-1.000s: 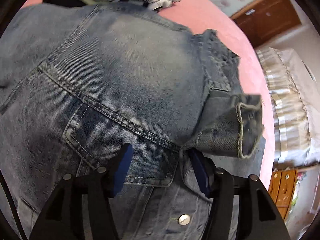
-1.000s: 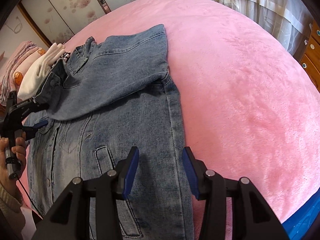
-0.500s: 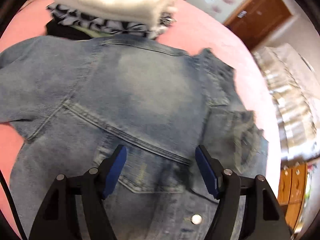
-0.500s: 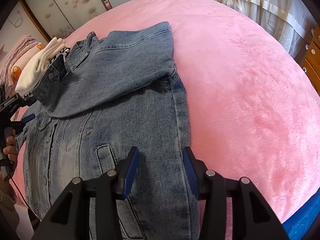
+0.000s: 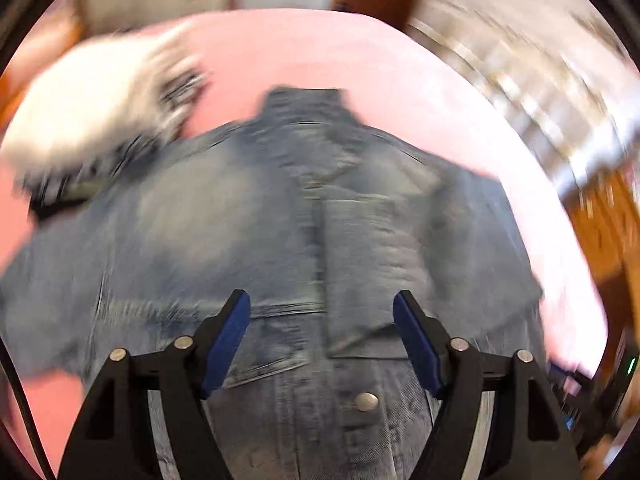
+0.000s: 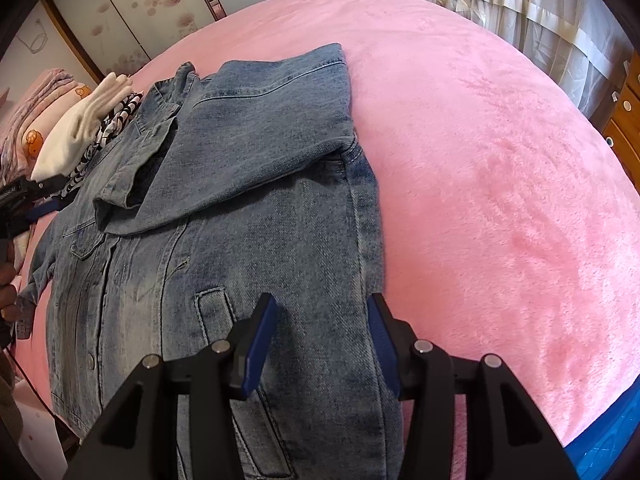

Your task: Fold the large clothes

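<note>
A blue denim jacket (image 6: 224,248) lies front up on a pink bed (image 6: 500,184), one sleeve (image 6: 240,140) folded across its chest. My right gripper (image 6: 322,316) is open and empty, just above the jacket's lower right part. My left gripper (image 5: 322,316) is open and empty above the jacket (image 5: 280,240); that view is blurred by motion. The left gripper also shows in the right wrist view (image 6: 24,208), at the jacket's far left side.
A stack of folded clothes with a white top piece (image 6: 84,132) sits by the jacket's collar, also in the left wrist view (image 5: 92,108). Wooden drawers (image 6: 624,120) and curtains (image 6: 520,0) stand beyond the bed's right side. Wardrobe doors (image 6: 140,8) stand behind.
My left gripper has let go of the sleeve cuff, opened wide and swung back from the jacket. The sleeve now rests across the chest. My right gripper has hardly moved.
</note>
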`<state>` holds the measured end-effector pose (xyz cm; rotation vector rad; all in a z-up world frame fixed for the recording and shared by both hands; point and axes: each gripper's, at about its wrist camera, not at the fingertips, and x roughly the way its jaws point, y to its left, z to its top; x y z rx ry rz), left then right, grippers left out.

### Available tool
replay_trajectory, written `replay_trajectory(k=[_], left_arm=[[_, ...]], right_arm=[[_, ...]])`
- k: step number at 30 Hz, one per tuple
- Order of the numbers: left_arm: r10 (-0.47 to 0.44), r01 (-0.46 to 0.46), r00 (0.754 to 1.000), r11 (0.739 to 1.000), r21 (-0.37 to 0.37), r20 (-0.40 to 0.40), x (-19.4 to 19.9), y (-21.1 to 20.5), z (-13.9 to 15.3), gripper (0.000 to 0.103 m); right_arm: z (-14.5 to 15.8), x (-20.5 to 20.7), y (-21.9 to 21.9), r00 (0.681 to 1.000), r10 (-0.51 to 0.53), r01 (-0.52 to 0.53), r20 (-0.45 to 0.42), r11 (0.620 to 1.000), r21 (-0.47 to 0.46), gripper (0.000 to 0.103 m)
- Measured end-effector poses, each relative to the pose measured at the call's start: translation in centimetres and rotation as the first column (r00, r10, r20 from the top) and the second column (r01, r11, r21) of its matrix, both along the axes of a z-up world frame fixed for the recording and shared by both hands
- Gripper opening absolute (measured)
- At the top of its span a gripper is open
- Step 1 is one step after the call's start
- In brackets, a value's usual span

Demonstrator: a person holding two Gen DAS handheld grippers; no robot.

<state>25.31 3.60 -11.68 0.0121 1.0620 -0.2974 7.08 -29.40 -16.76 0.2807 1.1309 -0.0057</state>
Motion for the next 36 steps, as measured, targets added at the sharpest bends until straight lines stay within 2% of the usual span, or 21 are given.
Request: replay_trajectory(k=[1, 5, 9, 12, 14, 15, 16, 18, 21, 24, 25, 26, 27, 29, 31, 32, 34, 36], left_arm=[[-0.051, 0.052, 0.999, 0.996, 0.067, -0.021, 0.0, -1.6, 0.1, 0.077], [-0.222, 0.227, 0.974, 0.952, 0.207, -0.051, 0.1, -7.2, -0.6, 0.077], [-0.289, 0.306, 0.952, 0.895, 0.324, -0.101, 0.4, -11.4, -2.5, 0.077], [-0.278, 0.311, 0.950, 0.841, 0.442, -0.139, 1.0, -13.6, -4.5, 0.077], [-0.251, 0.295, 0.956, 0.821, 0.488, -0.155, 1.5, -14.3, -5.8, 0.064], [-0.236, 0.287, 0.958, 0.814, 0.504, -0.165, 1.8, -14.4, -6.2, 0.037], [-0.213, 0.278, 0.960, 0.814, 0.510, -0.184, 2.1, -14.3, -6.6, 0.028], [-0.180, 0.245, 0.968, 0.839, 0.487, -0.176, 2.6, -13.3, -6.2, 0.018], [-0.134, 0.180, 0.982, 0.885, 0.430, -0.135, 3.3, -11.1, -4.2, 0.017], [-0.010, 0.034, 0.997, 0.953, 0.302, -0.083, 4.1, -5.8, -1.3, 0.017], [0.041, -0.022, 0.996, 0.969, 0.245, -0.073, 4.3, -3.6, -0.7, 0.017], [0.091, -0.073, 0.993, 0.974, 0.215, -0.075, 4.3, -1.6, -0.4, 0.017], [0.141, -0.123, 0.986, 0.974, 0.190, -0.086, 4.2, 0.3, -0.4, 0.017], [0.257, -0.241, 0.954, 0.964, 0.113, -0.153, 4.1, 5.3, -1.6, 0.019], [0.340, -0.337, 0.908, 0.940, 0.058, -0.246, 3.7, 9.5, -3.6, 0.026], [0.375, -0.382, 0.883, 0.924, 0.034, -0.283, 3.2, 11.5, -4.7, 0.027], [0.423, -0.439, 0.851, 0.898, 0.022, -0.311, 2.1, 14.0, -6.0, 0.027], [0.433, -0.468, 0.836, 0.883, -0.027, -0.337, 1.3, 15.6, -6.8, 0.027]], right_arm=[[0.0, 0.0, -0.1, 1.000, -0.001, 0.001, 0.001, 1.000, 0.003, 0.048], [-0.1, -0.3, -0.3, 1.000, -0.004, 0.004, 0.004, 1.000, 0.018, 0.048], [-0.3, -0.5, -0.6, 1.000, -0.007, 0.007, 0.004, 1.000, 0.030, 0.048], [-0.5, -0.8, -0.7, 1.000, -0.007, 0.007, 0.008, 0.999, 0.036, 0.048], [-0.5, -0.9, -0.8, 1.000, -0.006, 0.006, 0.012, 0.999, 0.038, 0.048], [-0.5, -1.0, -0.8, 1.000, -0.004, 0.004, 0.014, 0.999, 0.038, 0.048], [-0.6, -1.0, -0.8, 1.000, -0.003, 0.002, 0.015, 0.999, 0.037, 0.048], [-0.6, -1.1, -0.8, 1.000, 0.001, -0.002, 0.017, 0.999, 0.034, 0.048], [-0.7, -1.2, -0.9, 1.000, 0.003, -0.004, 0.020, 0.999, 0.037, 0.048], [-0.8, -1.2, -1.0, 1.000, 0.004, -0.005, 0.020, 0.999, 0.039, 0.048], [-0.8, -1.2, -1.0, 1.000, 0.003, -0.004, 0.019, 0.999, 0.041, 0.048], [-0.8, -1.1, -1.0, 1.000, 0.002, -0.003, 0.019, 0.999, 0.042, 0.048], [-0.8, -1.1, -1.0, 1.000, 0.001, -0.002, 0.018, 0.999, 0.040, 0.048], [-0.9, -1.1, -0.8, 1.000, 0.002, -0.002, 0.017, 0.999, 0.035, 0.048], [-0.9, -1.0, -0.7, 1.000, 0.003, -0.004, 0.015, 1.000, 0.026, 0.048], [-0.8, -1.0, -0.6, 1.000, 0.003, -0.004, 0.014, 1.000, 0.024, 0.048], [-0.8, -0.9, -0.5, 1.000, 0.003, -0.003, 0.011, 1.000, 0.019, 0.048], [-0.8, -0.7, -0.3, 1.000, 0.002, -0.002, 0.008, 1.000, 0.014, 0.048]])
